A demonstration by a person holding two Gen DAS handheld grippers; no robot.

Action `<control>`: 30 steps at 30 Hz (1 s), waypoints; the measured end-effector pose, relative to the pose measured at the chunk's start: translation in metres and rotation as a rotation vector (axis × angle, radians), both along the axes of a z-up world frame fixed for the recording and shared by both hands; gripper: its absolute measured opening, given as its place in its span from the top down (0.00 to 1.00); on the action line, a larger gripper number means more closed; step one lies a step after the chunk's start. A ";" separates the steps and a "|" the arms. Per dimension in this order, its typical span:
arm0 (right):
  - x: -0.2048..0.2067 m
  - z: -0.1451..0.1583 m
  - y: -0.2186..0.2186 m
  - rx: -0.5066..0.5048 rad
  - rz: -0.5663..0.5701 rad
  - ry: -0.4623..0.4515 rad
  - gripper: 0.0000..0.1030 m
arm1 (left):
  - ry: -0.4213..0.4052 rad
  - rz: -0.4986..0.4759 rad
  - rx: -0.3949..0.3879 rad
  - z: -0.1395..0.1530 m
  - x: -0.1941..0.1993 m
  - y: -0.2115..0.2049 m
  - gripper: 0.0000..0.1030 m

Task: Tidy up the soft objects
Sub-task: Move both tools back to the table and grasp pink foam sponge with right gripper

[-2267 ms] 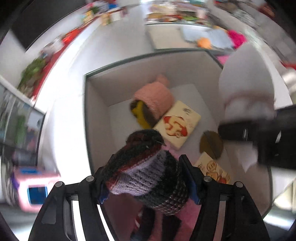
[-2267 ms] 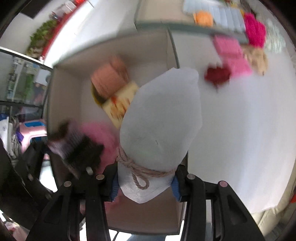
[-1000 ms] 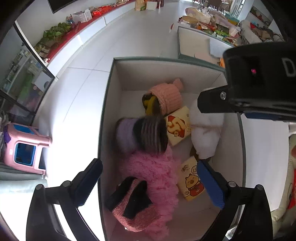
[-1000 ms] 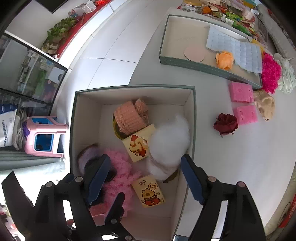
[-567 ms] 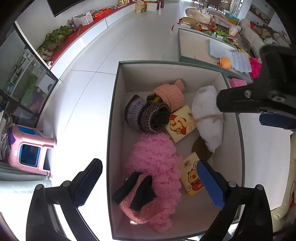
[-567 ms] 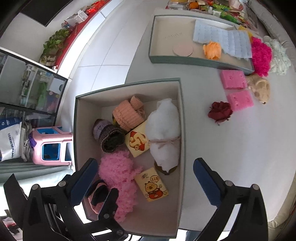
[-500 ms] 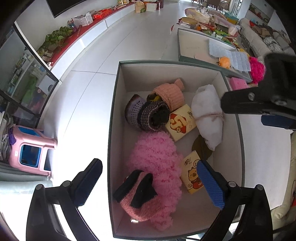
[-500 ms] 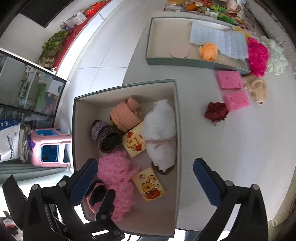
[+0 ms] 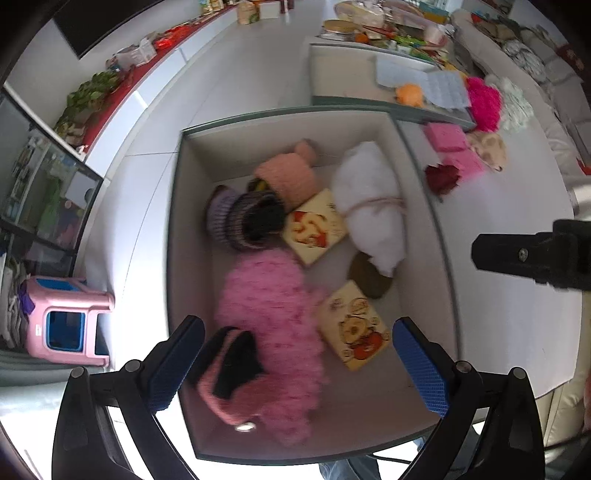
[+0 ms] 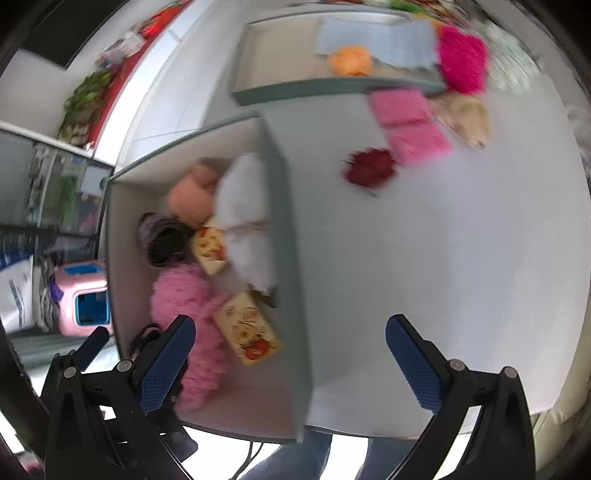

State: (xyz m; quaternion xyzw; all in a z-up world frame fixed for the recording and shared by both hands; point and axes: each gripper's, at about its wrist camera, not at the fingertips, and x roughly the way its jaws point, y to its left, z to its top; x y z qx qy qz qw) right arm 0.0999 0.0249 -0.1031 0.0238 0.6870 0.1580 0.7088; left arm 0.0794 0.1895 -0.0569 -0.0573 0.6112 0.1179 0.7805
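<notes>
Both tongs, left tongs (image 9: pixel 295 365) and right tongs (image 10: pixel 286 363), gape released; right should pinch the dark red rose (image 10: pixel 369 168) on the counter (image 10: pixel 461 266) gently, then carry it left to the box (image 10: pixel 288 229).

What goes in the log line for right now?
left gripper: open, empty | right gripper: open, empty | white bundle: in box | red rose: on table

White counter (image 9: pixel 517 295) seen from above, evenly and brightly lit. Pale tiled floor (image 9: pixel 229 74) beyond it. Long low cabinet (image 9: pixel 155 81) with red top along a white wall (image 9: pixel 33 70), laden with plants (image 9: pixel 88 99) and small clutter. Dark panel (image 9: pixel 96 26) mounted on that wall. Glass case (image 9: pixel 40 192) at left. Pink stool (image 9: pixel 62 325) with blue inset on the floor. Pale sofa (image 9: pixel 546 74) at far right.
</notes>
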 end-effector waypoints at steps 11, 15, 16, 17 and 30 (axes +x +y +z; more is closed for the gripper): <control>0.070 -0.041 -0.088 -0.135 -0.073 0.008 0.00 | 0.004 -0.002 -0.008 0.014 0.040 -0.055 0.01; 0.112 -0.064 -0.094 -0.142 -0.059 0.029 0.00 | -0.002 0.003 -0.020 0.020 0.056 -0.074 0.01; 0.122 -0.069 -0.093 -0.143 -0.056 0.028 0.00 | -0.003 0.002 -0.019 0.021 0.059 -0.078 0.01; 0.132 -0.074 -0.092 -0.142 -0.049 0.023 0.00 | -0.003 0.001 -0.019 0.022 0.062 -0.084 0.01; 0.193 -0.121 -0.055 -0.181 0.072 -0.009 0.01 | 0.032 0.006 0.006 0.023 0.083 -0.115 0.01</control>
